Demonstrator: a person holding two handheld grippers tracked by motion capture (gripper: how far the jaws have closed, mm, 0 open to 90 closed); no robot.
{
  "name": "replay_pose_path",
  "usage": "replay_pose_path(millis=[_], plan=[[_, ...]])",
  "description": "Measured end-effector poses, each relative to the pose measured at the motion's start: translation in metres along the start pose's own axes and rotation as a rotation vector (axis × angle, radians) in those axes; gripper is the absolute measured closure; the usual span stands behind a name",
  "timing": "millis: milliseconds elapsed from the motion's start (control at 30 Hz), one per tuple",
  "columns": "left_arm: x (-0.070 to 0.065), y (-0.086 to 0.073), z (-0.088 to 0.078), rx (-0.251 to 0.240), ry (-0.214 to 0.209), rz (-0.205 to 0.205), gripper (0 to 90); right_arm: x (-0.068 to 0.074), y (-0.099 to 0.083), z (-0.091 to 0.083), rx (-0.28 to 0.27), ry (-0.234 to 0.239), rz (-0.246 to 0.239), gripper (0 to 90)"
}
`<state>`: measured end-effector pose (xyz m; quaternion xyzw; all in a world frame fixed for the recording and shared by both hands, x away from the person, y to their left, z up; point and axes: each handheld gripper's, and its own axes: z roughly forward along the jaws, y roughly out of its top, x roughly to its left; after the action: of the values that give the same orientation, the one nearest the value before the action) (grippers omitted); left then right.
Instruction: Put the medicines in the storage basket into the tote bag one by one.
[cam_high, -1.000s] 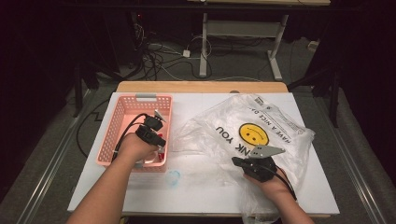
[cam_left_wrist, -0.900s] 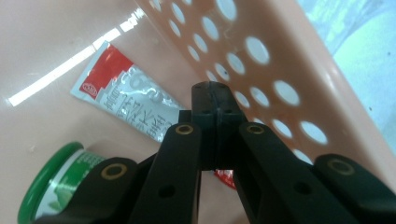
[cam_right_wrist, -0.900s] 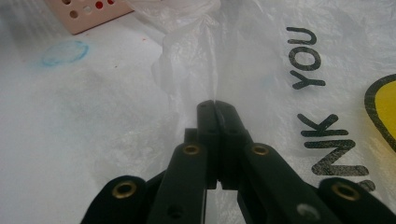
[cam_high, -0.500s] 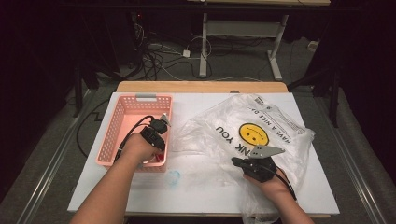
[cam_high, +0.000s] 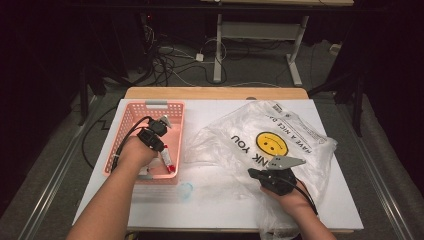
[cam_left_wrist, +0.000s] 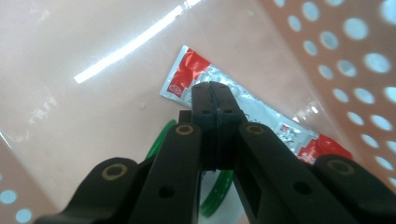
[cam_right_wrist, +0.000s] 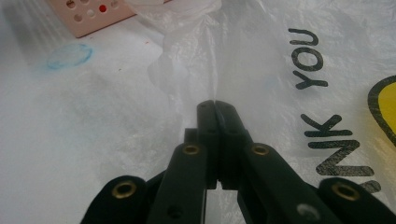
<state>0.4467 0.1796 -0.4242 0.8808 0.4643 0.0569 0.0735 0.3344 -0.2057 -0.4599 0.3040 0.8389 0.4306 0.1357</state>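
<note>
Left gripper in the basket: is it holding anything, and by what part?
Nothing. The left gripper has its jaws shut on each other, empty, above the red-and-silver packet and a green ring in the pink basket.

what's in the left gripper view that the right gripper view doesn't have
Left gripper view: a red-and-silver sachet and a green ring on the floor of the pink basket, beneath the left tool. Right gripper view: the clear plastic bag printed THANK YOU and a blue ring mark beside it, ahead of the right tool. Shared: the pink basket, and each tool's black jaws shut.
</note>
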Motion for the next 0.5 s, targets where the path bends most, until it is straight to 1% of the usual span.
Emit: replay_pose_path(millis=[67, 133, 267, 400, 500], plan=[[-0.0001, 0.0018, 0.0035, 0.016, 0.013, 0.005, 88.2, 0.0000, -0.0001, -0.0002, -0.002, 0.000, -0.001, 90.0], [-0.0002, 0.0032, 0.0062, 0.024, 0.010, 0.002, 88.2, -0.0003, -0.0002, -0.0007, -0.003, 0.001, 0.002, 90.0], [0.0000, 0.0044, 0.0090, 0.041, 0.022, -0.002, 88.2, -0.0007, -0.0006, -0.0010, -0.003, 0.001, 0.003, 90.0], [0.0004, 0.0040, 0.0102, 0.049, 0.009, -0.004, 88.2, -0.0005, -0.0007, -0.0013, -0.003, 0.001, 0.003, 90.0], [-0.0005, 0.0056, 0.0116, 0.040, 0.005, -0.004, 88.2, -0.0004, -0.0006, -0.0016, -0.004, 0.001, 0.002, 90.0]])
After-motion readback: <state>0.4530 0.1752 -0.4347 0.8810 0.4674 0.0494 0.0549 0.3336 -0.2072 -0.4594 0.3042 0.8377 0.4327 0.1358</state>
